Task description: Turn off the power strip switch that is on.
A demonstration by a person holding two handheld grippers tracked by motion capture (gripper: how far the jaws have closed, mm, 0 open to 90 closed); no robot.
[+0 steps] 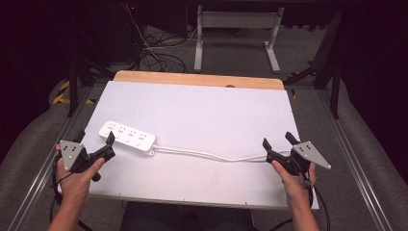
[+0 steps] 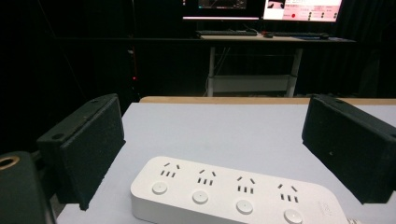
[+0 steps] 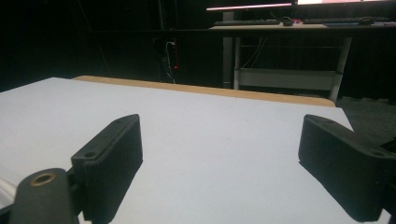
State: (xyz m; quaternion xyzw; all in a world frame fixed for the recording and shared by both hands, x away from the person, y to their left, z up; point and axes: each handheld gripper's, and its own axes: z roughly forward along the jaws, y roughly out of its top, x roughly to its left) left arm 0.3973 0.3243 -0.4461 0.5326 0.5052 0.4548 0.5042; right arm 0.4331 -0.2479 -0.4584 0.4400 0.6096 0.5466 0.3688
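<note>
A white power strip [image 1: 126,135] with several sockets lies flat at the left of the white table top [image 1: 207,108]. Its white cable [image 1: 207,155] runs right across the table toward my right gripper [image 1: 278,140]. My left gripper [image 1: 95,138] sits just short of the strip's near left end, open, with nothing between its jaws. In the left gripper view the power strip [image 2: 233,196] lies low between the wide-apart jaws of the left gripper [image 2: 214,116], touching neither. The right gripper [image 3: 224,140] is open over bare table, and a bit of white cable [image 3: 4,186] shows beside its left jaw.
The table's wooden far edge [image 1: 197,78] borders the white top. Beyond it stand a white desk frame [image 1: 235,33] and tangled floor cables [image 1: 159,53]. Metal rails [image 1: 356,163] run along both sides. Lit monitors [image 2: 261,7] sit on the far desk.
</note>
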